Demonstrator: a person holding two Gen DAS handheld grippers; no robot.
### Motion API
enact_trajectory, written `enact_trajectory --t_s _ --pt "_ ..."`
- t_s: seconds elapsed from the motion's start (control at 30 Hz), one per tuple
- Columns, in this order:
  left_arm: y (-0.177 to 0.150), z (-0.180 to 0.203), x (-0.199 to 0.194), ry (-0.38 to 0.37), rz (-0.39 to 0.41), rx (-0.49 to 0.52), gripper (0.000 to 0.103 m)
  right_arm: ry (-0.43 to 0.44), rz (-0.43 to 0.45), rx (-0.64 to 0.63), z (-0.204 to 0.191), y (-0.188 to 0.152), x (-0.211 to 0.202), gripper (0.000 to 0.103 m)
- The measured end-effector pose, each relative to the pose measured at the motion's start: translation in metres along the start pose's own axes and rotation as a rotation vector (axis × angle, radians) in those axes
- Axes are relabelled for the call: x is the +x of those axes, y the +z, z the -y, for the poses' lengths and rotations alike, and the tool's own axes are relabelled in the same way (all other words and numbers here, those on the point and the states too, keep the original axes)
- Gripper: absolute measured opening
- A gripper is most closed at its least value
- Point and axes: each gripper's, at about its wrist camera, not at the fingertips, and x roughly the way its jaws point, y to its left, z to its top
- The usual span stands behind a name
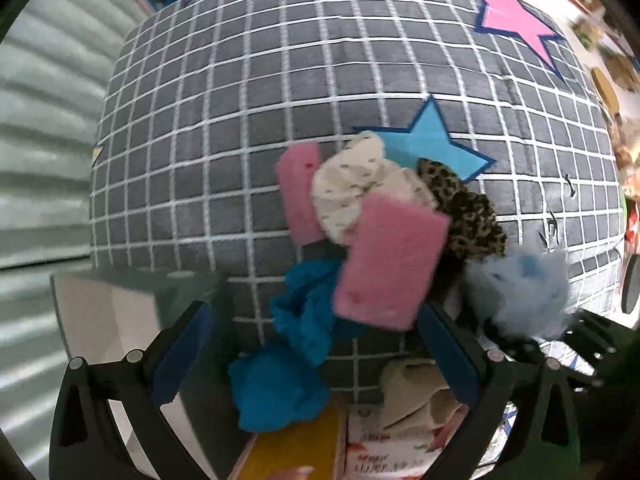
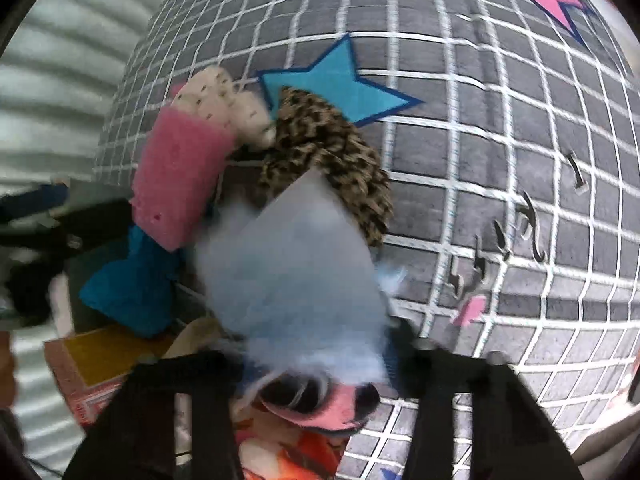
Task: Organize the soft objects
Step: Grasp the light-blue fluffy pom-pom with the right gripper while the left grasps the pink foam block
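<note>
Left wrist view, left to right. White box (image 1: pixel 100 320) at near left, beside the grey grid-pattern cloth (image 1: pixel 240 120) that covers the surface. Left gripper (image 1: pixel 316 344) has its blue-padded fingers (image 1: pixel 182 354) spread wide, released, nothing between them.

Pile of soft items sits mid-scene on the cloth, just in front of the gripper:
- narrow pink sponge (image 1: pixel 300 194) at far left of pile, upright-ish
- teal crumpled cloth (image 1: pixel 304 320) near, below the sponges, reaching down toward a yellow box (image 1: pixel 296 448) at the near edge
- cream dotted fabric (image 1: pixel 352 184) behind, touching both sponges
- big pink sponge (image 1: pixel 390 264) tilted, on top of the pile, overlapping the cream fabric and teal cloth
- beige cloth (image 1: pixel 416 392) near, lying on a printed carton (image 1: pixel 384 456)
- leopard-print scrunchie (image 1: pixel 464 212) right of the big sponge, partly over the blue star print (image 1: pixel 432 140)
- light blue fluffy item (image 1: pixel 520 292) far right of pile, beside the scrunchie

Pink star print (image 1: pixel 516 20) at far right of the cloth.

Right wrist view: right gripper (image 2: pixel 320 368) is clenched on the light blue fluffy item (image 2: pixel 288 272), which fills the centre and is blurred. The big pink sponge (image 2: pixel 180 176) and teal crumpled cloth (image 2: pixel 132 288) lie to its left, the leopard-print scrunchie (image 2: pixel 328 152) behind it. Something pink (image 2: pixel 320 408) shows just under the fluff near the fingers; cannot tell what it is.
</note>
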Motion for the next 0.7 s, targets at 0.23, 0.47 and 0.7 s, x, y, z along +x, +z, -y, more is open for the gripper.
enact_trajectory --t_s 0.23,0.47,0.7 --pt "0.012 0.011 0.019 -0.029 -0.027 0.016 0.092 0.056 0.032 0.119 0.042 -0.014 -0.022 0.029" --pt "0.002 0.026 0.040 -0.048 -0.072 0.044 0.041 0.101 0.042 0.226 0.061 -0.029 -0.036 0.029" --pt "-0.013 0.008 0.009 -0.116 0.066 0.001 0.032 0.140 0.073 0.267 0.071 -0.040 -0.056 0.029"
